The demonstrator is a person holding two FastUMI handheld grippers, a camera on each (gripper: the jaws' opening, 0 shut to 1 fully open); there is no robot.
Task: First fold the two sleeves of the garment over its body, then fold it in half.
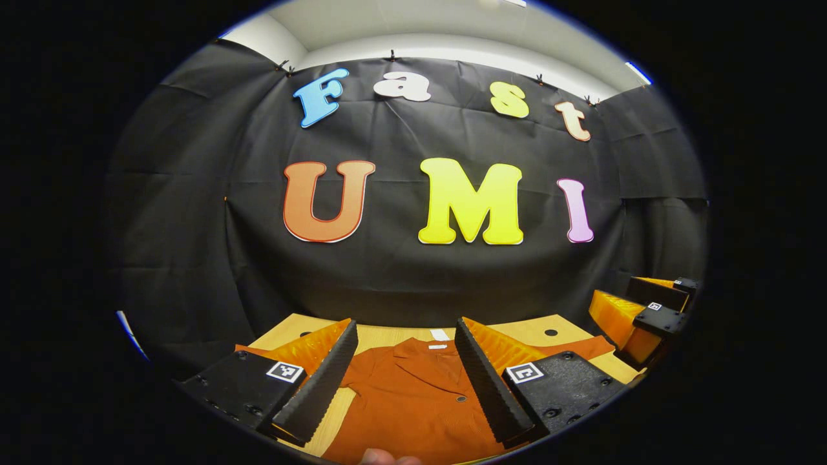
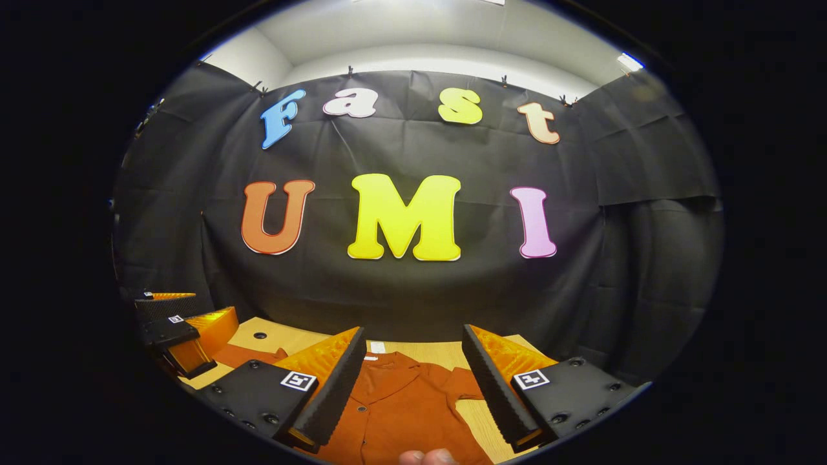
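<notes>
A rust-orange buttoned garment (image 1: 413,400) lies flat on the wooden table (image 1: 387,336), collar toward the far wall and both sleeves spread out to the sides. My left gripper (image 1: 406,339) hovers open above its chest, nothing between the fingers. Off to the right in the left gripper view, the right gripper (image 1: 652,310) hangs over the table's right end. In the right gripper view the garment (image 2: 400,407) lies below my open right gripper (image 2: 413,339), which holds nothing. The left gripper (image 2: 181,329) shows at the left there, above the garment's left sleeve (image 2: 242,355).
The black cloth wall closes off the back just behind the table's far edge. A small white tag (image 1: 439,334) lies on the table beyond the collar. Round holes (image 1: 550,332) mark the tabletop near its far corners. A fingertip (image 2: 426,457) shows at the bottom edge.
</notes>
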